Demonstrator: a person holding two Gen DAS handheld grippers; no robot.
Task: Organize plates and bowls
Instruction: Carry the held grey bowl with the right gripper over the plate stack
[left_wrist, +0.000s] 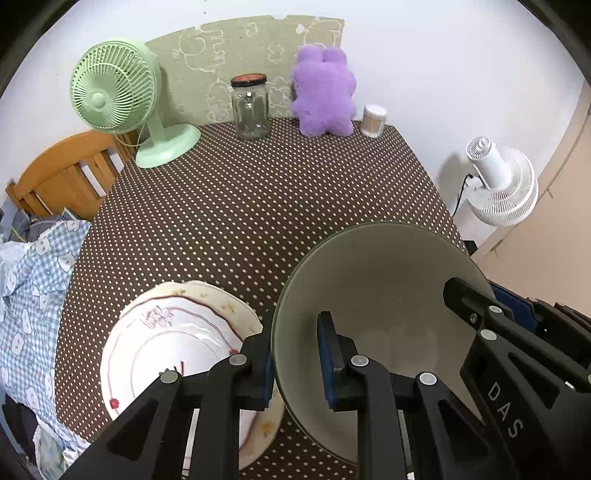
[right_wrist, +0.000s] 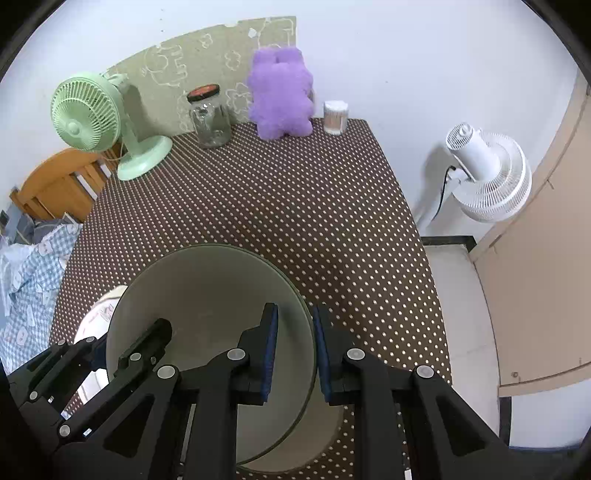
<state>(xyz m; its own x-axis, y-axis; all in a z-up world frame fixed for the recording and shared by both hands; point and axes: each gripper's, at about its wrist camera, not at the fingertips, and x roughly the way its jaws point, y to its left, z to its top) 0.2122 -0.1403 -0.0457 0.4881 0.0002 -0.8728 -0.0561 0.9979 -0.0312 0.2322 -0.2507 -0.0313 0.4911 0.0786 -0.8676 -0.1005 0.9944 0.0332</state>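
We hold our left gripper (left_wrist: 295, 363) and our right gripper (right_wrist: 294, 354) side by side, both tipped down. Each one is pinched tight on a rim.

The left gripper (left_wrist: 295, 363) has its jaws clamped on the near-left rim of a grey-green bowl (left_wrist: 380, 280). At eight o'clock from the bowl, white plates (left_wrist: 166, 339) lie on the dotted tabletop (left_wrist: 258, 192). The right gripper (left_wrist: 480, 314) grips the bowl's rim at four o'clock.

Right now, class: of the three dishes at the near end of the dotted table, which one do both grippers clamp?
The plain grey-green bowl, pinched at opposite rims; the floral white plate and cream plate beneath lie stacked, ungripped.
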